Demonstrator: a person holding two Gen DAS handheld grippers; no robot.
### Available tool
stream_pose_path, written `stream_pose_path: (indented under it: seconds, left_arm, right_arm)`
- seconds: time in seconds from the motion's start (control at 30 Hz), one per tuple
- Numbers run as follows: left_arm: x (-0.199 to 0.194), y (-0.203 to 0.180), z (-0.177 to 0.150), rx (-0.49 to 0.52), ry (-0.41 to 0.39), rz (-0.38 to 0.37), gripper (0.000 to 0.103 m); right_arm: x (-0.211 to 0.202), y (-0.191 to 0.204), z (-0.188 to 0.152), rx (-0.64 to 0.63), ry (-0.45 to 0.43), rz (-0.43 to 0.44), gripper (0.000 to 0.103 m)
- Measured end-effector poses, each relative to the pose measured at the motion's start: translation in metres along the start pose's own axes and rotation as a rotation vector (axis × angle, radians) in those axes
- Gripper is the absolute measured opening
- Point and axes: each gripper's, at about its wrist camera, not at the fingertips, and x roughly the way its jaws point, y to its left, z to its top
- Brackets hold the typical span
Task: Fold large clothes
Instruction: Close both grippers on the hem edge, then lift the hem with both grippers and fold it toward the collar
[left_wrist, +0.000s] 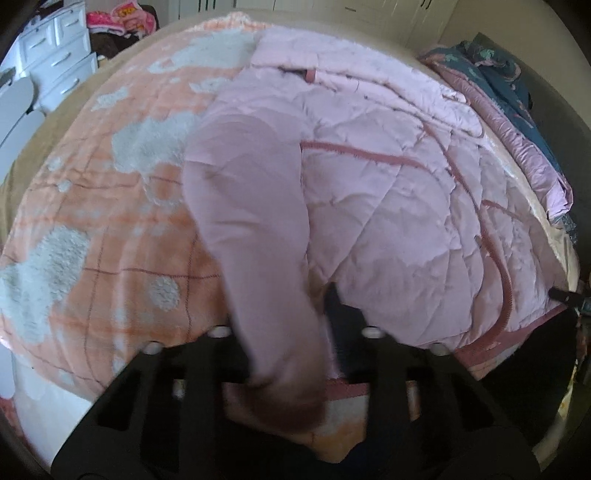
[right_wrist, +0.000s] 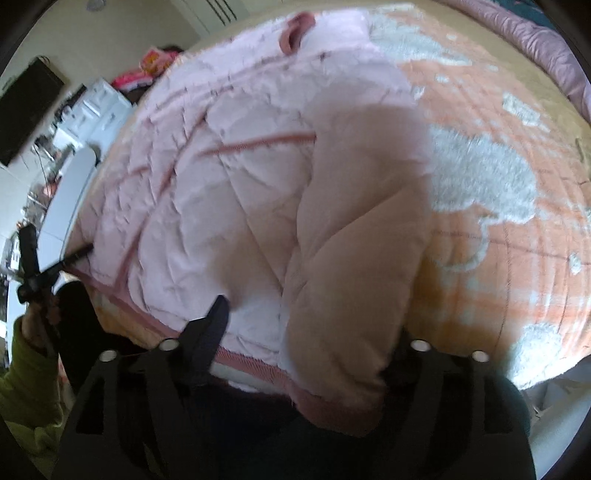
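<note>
A large pale pink quilted jacket (left_wrist: 388, 206) with dark pink trim lies spread on the bed; it also shows in the right wrist view (right_wrist: 229, 199). My left gripper (left_wrist: 291, 354) is shut on the jacket's left sleeve (left_wrist: 255, 229), which hangs blurred between its fingers. My right gripper (right_wrist: 314, 343) is shut on the right sleeve (right_wrist: 354, 251), which covers its right finger; the left finger (right_wrist: 210, 332) shows. The other gripper (right_wrist: 35, 266) and a green-sleeved hand appear at the left of the right wrist view.
The bed carries an orange and white fleecy blanket (left_wrist: 110, 229). A white chest of drawers (left_wrist: 55, 55) stands at the far left. A folded blue and mauve quilt (left_wrist: 517, 96) lies along the bed's right side. A dark screen (right_wrist: 26, 110) hangs on the wall.
</note>
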Motion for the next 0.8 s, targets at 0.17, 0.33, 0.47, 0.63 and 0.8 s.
stream_pose_path:
  seconds: [0.17,0.33,0.47,0.63,0.8]
  left_arm:
    - [-0.012,0.008,0.009,-0.014,-0.027,-0.044,0.012]
    - [-0.022,0.006,0.015,-0.023,-0.065,-0.071,0.011]
    - [-0.029,0.002,0.023,-0.027,-0.100,-0.091,0.010]
    - [-0.040,-0.003,0.032,-0.023,-0.133,-0.101,0.009]
    - [-0.050,-0.011,0.045,-0.010,-0.167,-0.103,0.009]
  right_arm:
    - [0.016,0.007,-0.002,-0.035,0.065,-0.039,0.087]
    - [0.014,0.000,-0.003,0.001,0.030,0.016,0.071]
    - [-0.009,-0.019,-0.009,0.097,-0.105,0.138,0.022]
    - [-0.039,-0.019,-0.012,0.118,-0.256,0.218,0.017]
    - [-0.075,-0.006,0.007,0.064,-0.386,0.249,0.016]
